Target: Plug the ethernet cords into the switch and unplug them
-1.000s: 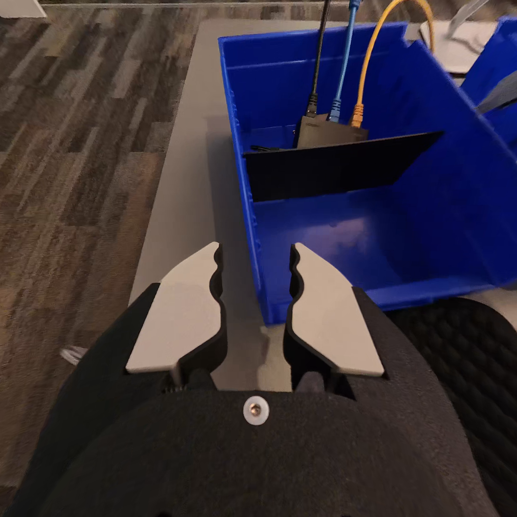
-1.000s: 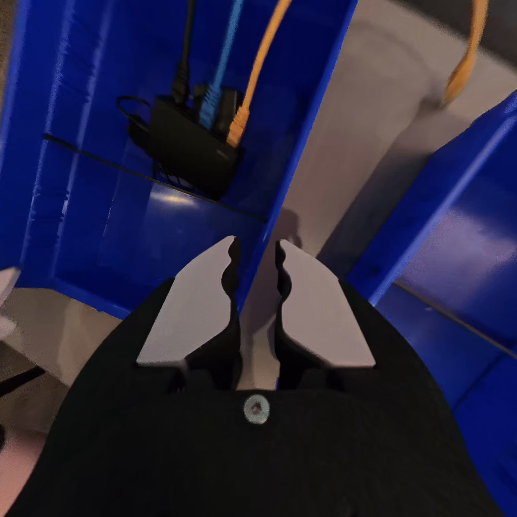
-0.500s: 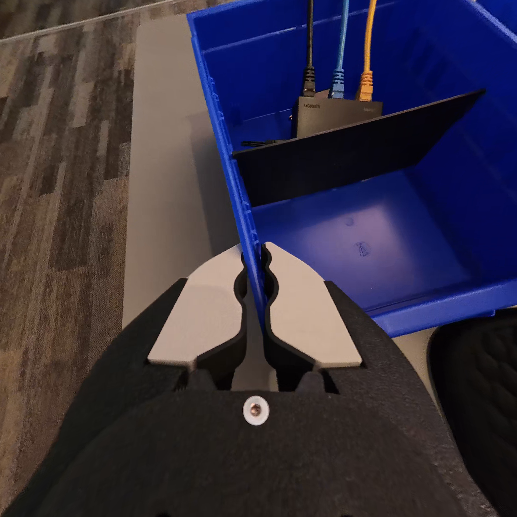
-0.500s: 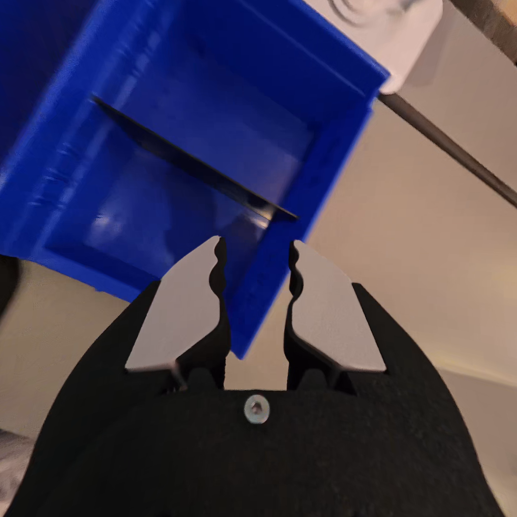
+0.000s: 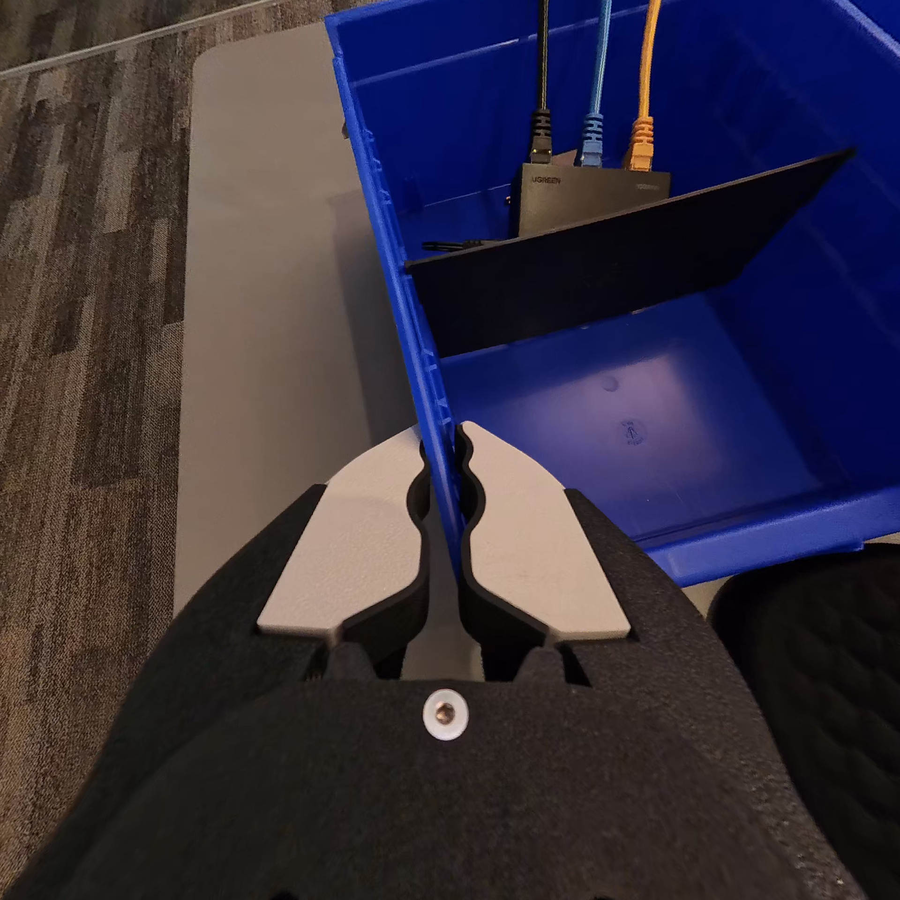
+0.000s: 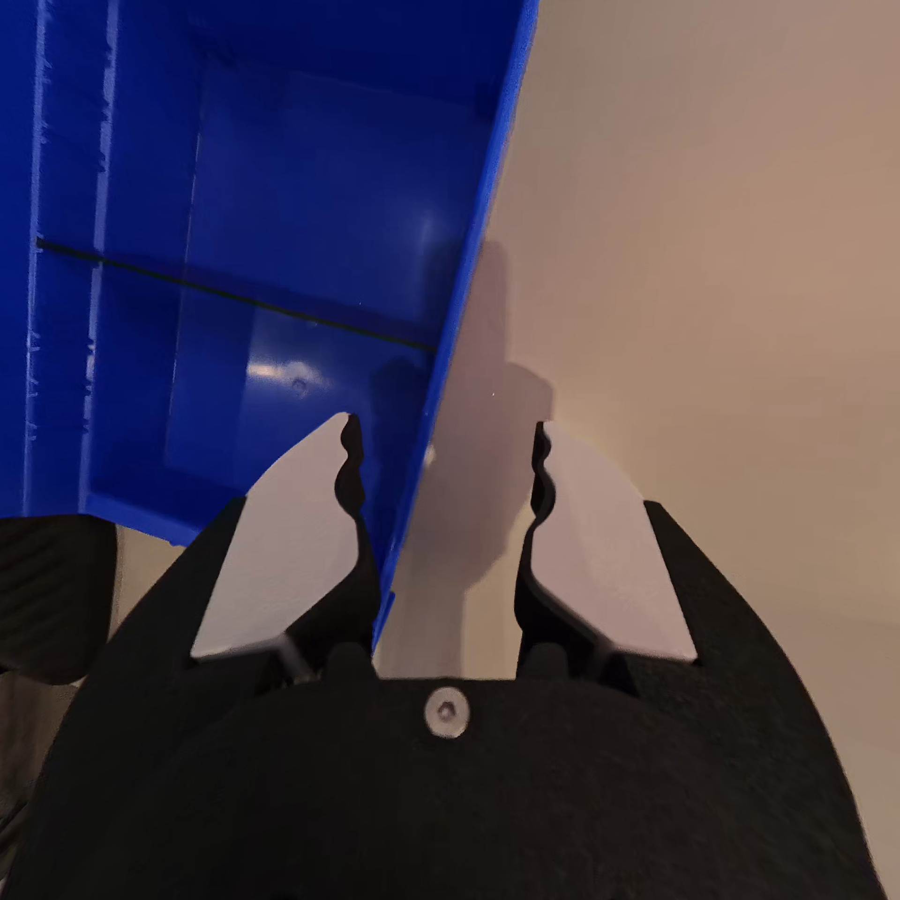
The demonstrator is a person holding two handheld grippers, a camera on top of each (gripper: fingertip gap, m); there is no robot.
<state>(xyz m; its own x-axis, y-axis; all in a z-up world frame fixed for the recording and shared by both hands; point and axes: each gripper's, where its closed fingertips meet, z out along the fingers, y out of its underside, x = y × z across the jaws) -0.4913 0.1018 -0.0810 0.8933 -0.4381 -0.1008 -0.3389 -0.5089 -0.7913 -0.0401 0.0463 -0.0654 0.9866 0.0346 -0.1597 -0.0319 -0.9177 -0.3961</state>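
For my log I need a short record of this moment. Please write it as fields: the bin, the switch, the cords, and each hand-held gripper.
bin: blue, on a grey table, split by a black divider
switch: dark box behind the divider
cords: black, light blue, orange, all plugged in
left hand-held gripper: shut on the bin's left wall
right hand-held gripper: open, astride the right wall of a blue bin

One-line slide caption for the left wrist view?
Left gripper clamps the blue bin's side wall; black, blue and orange cords sit plugged into the switch behind the divider.
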